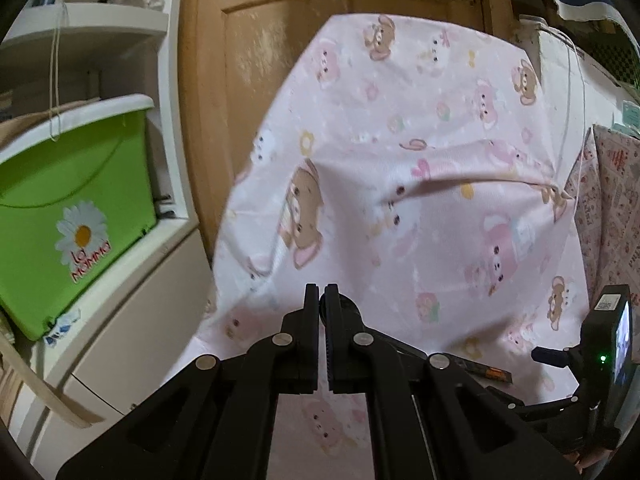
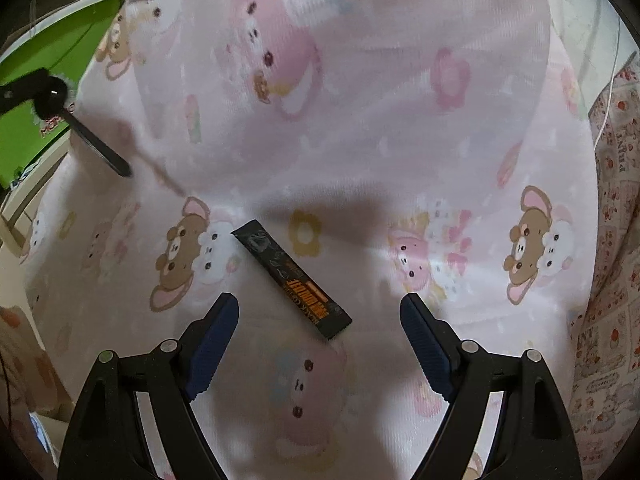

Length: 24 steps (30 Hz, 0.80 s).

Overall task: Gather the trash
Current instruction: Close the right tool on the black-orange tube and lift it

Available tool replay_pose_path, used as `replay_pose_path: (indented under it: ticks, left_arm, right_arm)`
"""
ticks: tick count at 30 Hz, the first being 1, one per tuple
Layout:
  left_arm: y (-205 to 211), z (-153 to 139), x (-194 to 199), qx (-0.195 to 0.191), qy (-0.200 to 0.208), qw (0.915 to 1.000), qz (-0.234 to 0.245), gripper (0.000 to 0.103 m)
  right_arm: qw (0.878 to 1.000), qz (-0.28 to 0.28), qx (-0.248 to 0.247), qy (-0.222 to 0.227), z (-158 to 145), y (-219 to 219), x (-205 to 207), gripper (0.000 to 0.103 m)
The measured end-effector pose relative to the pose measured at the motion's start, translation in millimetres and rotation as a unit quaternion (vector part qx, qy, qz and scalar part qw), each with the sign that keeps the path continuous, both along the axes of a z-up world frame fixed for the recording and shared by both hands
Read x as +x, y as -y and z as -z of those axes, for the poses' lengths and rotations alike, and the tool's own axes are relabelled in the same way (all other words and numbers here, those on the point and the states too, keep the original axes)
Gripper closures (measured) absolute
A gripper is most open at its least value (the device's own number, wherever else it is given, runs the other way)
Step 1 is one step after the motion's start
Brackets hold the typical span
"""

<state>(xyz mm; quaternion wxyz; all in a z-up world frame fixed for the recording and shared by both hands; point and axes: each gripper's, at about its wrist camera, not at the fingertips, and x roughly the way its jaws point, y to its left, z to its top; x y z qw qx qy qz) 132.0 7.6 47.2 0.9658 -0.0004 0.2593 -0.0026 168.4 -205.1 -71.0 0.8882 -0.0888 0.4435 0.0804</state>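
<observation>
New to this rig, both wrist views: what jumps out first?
The black coffee sachet with orange lettering lies diagonally on the pink bear-print sheet, just ahead of the right gripper, whose jaws stand wide open with the sachet's near end between them, untouched. In the left wrist view, the left gripper is shut, with nothing visible between its fingers, over the same sheet. The bright green bin with a daisy sticker sits at far left.

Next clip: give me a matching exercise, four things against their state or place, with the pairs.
Things:
1. left gripper
2. right gripper
3. black coffee sachet
4. green storage box

States or places:
A. on the white shelf unit
B. jaws wide apart
C. flat on the pink bear-print sheet
D. jaws shut, nothing visible between them

Pairs: 1-D, 2-B, 3-C, 4-A
</observation>
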Motion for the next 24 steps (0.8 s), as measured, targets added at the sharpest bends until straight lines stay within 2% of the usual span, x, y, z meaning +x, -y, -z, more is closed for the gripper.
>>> replay_pose_path:
  ticks: [6, 12, 14, 18, 19, 24]
  left_arm:
    - [-0.4, 0.0, -4.4, -0.002, 0.003, 1.0000, 0.001, 0.101]
    - [-0.3, 0.5, -4.8, -0.002, 0.003, 1.0000, -0.002, 0.101]
    - [0.0, 0.4, -5.2, -0.002, 0.003, 1.0000, -0.001, 0.101]
    - [1.0, 0.0, -7.0, 0.000, 0.006, 1.0000, 0.002, 0.101]
    - [1.3, -0.4, -7.2, 0.001, 0.007, 1.0000, 0.003, 0.101]
    - [3.4, -3.4, -11.5, 0.004, 0.011, 0.9999, 0.008, 0.101]
  right_arm:
    - [0.999, 0.021, 0.036, -0.014, 4.4, 7.4, 8.3, 0.020]
    - [0.999, 0.018, 0.036, -0.030, 8.8, 10.9, 11.0, 0.046]
    - [0.999, 0.011, 0.033, -0.036, 11.0, 8.8, 11.4, 0.060]
    - [0.999, 0.005, 0.027, -0.029, 11.6, 3.8, 8.4, 0.078]
    - [0.999, 0.000, 0.033, -0.024, 9.8, 3.3, 6.9, 0.089]
    - [1.000, -0.007, 0.025, 0.009, -2.0, 1.7, -6.4, 0.098]
